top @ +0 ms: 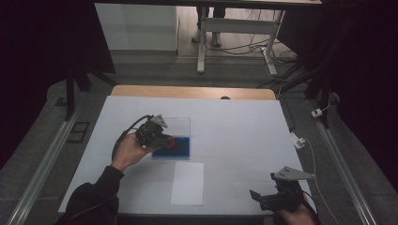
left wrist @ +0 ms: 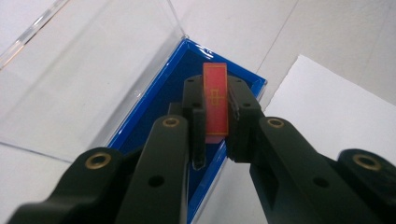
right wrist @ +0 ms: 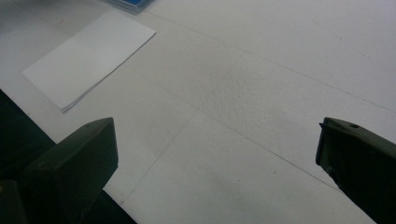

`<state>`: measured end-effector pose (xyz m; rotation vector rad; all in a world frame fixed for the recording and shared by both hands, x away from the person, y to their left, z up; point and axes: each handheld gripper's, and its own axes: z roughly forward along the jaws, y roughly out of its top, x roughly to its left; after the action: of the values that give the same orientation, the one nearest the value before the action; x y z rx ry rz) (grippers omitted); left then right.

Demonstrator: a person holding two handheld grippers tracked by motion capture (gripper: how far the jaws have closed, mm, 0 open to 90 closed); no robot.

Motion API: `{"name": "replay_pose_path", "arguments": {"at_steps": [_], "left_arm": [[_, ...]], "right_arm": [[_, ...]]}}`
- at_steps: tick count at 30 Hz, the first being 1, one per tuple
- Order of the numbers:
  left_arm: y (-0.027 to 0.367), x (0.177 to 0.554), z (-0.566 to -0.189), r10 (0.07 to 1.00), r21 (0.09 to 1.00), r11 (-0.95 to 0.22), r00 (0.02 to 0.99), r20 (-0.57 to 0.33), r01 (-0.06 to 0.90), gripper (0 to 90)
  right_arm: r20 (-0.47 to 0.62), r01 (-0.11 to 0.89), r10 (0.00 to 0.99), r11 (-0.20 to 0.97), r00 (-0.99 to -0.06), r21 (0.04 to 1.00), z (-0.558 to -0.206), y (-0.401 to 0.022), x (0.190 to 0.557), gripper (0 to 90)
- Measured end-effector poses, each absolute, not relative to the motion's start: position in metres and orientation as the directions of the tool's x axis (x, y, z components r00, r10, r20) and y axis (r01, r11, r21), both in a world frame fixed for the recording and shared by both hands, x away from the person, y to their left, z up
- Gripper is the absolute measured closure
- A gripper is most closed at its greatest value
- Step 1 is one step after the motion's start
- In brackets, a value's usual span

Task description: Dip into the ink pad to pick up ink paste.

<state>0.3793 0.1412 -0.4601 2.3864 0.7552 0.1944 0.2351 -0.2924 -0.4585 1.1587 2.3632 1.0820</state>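
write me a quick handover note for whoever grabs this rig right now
Left gripper: shut on the red block, holding it just above the blue tray of the open box; the clear lid lies folded back.
Right gripper: open, holds nothing, low over the white table at the near right edge.
Sheet of paper: flat on the table, just in front of the box.
Done: red block gripped.
Left: probably to carry it to the paper; the frames don't settle that.

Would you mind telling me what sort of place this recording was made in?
Probably a lab or recording studio: a white-covered worktable hemmed in by black curtains, with loose cables on the floor under a white-framed desk behind.
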Motion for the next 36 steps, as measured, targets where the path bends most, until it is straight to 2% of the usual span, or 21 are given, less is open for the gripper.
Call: {"name": "replay_pose_path", "arguments": {"at_steps": [23,36], "left_arm": [[0.133,0.389,-0.476,0.649,0.57,-0.613,0.76,-0.032,0.547,80.4],[0.129,0.394,-0.49,0.657,0.548,-0.614,0.753,-0.045,0.568,80.4]], "right_arm": [[0.061,0.55,0.768,0.398,-0.637,0.734,-0.459,-0.292,0.235,0.0],[0.057,0.548,0.768,0.401,-0.638,0.734,-0.459,-0.291,0.235,0.0]]}}
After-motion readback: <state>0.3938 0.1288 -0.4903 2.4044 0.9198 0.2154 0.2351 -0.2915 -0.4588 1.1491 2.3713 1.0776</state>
